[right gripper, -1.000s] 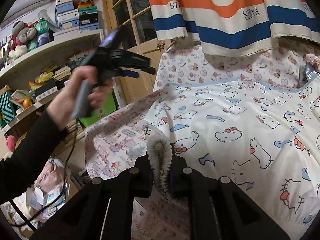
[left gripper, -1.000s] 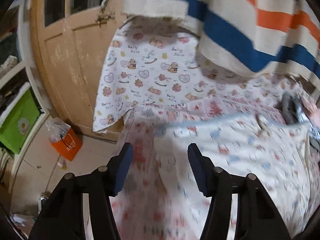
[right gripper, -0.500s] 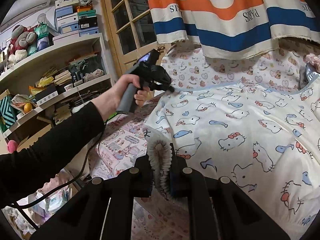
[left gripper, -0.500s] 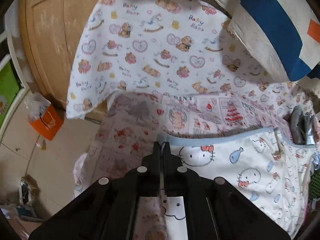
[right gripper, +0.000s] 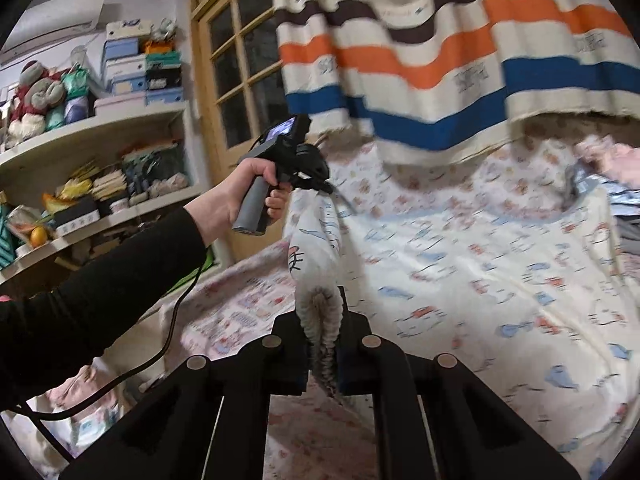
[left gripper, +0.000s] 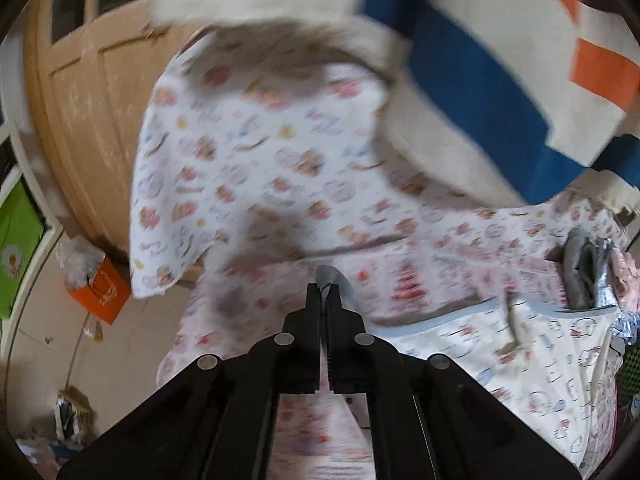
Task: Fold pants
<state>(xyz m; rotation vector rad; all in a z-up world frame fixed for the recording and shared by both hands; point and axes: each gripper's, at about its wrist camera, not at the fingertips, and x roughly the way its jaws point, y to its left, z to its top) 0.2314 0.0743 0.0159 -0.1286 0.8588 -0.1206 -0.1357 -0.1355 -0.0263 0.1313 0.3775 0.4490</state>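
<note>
Left wrist view, tool: the left gripper [left gripper: 325, 292] is clenched, its jaws pinching the pale blue edge of the pants [left gripper: 532, 364]
Left wrist view, pants: white with a cat print, spread on the bed to the right; the picture is blurred
Left wrist view, around: a bear-print sheet [left gripper: 256, 168] hangs behind, a striped curtain [left gripper: 472, 64] above it, a wooden door [left gripper: 92, 120] to the left, an orange bag [left gripper: 100, 288] on the floor, grey clothes [left gripper: 586, 276] at far right

Right wrist view, tool: the right gripper [right gripper: 322, 322] is closed on the ribbed cuff [right gripper: 320, 308] of the pants [right gripper: 500, 264]
Right wrist view, other hand: the left hand [right gripper: 240, 196], in a black sleeve [right gripper: 100, 292], holds the left gripper [right gripper: 326, 188] up at the raised pants edge, so cloth hangs between the two tools
Right wrist view, in the way: that lifted fold [right gripper: 316, 240] hides part of the bed behind
Right wrist view, around: shelves [right gripper: 92, 184] with boxes [right gripper: 128, 68] and soft toys [right gripper: 36, 96] to the left, a cable [right gripper: 168, 336] trailing down
</note>
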